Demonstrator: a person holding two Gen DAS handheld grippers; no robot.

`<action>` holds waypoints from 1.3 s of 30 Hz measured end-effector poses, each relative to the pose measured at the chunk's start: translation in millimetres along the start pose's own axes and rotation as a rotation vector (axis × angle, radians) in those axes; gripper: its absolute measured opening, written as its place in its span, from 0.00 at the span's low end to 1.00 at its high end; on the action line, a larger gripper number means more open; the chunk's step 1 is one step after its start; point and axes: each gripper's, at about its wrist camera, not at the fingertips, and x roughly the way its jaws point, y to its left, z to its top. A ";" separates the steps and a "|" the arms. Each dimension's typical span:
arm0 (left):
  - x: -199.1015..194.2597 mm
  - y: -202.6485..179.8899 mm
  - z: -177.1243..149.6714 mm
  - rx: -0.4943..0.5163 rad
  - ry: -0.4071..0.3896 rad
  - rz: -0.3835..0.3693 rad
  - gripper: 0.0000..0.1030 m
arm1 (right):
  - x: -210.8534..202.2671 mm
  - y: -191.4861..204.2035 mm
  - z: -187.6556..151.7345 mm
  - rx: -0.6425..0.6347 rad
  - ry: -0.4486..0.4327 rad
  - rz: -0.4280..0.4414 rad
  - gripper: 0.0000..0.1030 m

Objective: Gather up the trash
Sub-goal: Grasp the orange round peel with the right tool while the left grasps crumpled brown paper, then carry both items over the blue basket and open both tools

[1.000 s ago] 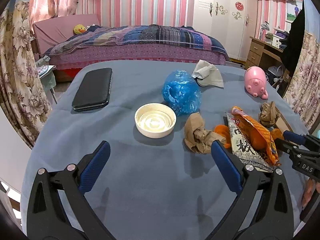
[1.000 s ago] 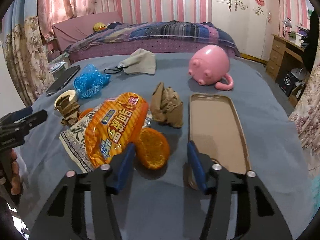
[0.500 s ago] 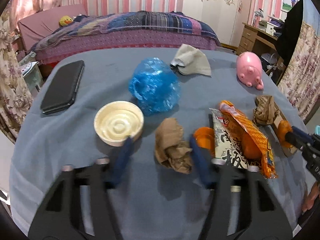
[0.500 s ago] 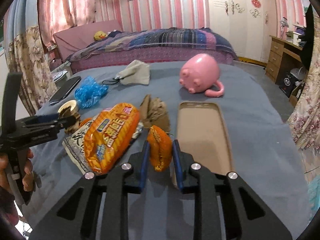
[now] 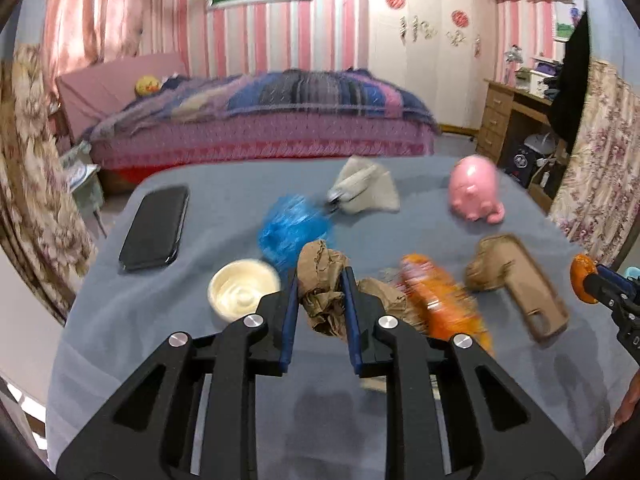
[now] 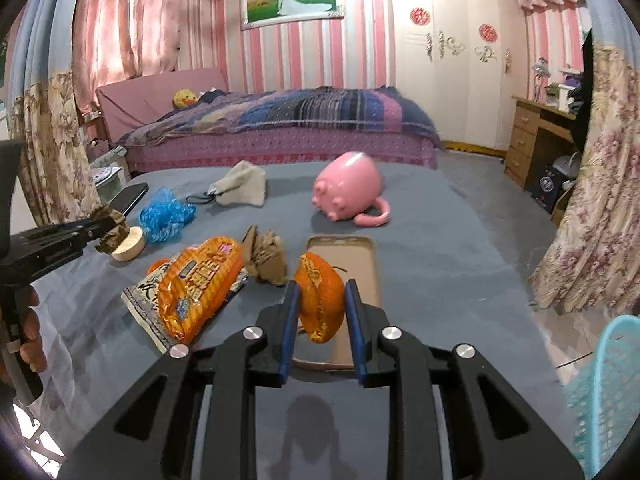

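Far left, black phone (image 5: 154, 229) on grey table (image 5: 224, 368); white lid (image 5: 243, 291) near it. Left gripper (image 5: 320, 300) pinches crumpled brown paper (image 5: 322, 286), lifted above table. Centre: orange snack bag (image 6: 198, 280). Right gripper (image 6: 321, 310) clamps orange peel (image 6: 320, 300) over tan phone case (image 6: 356, 252)

- On the table (image 6: 440, 240), the snack bag (image 6: 196, 280) lies left of the phone case (image 6: 340, 256).
- Crumpled paper (image 6: 266, 258) sits between them.
- The pig toy (image 6: 348, 192) lies farther back.
- The phone (image 5: 156, 228) lies far left.
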 end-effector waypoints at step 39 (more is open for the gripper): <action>-40.1 -393.6 -44.4 0.384 0.011 -0.603 0.19 | -169.8 -279.2 -97.0 0.325 -0.041 -0.550 0.23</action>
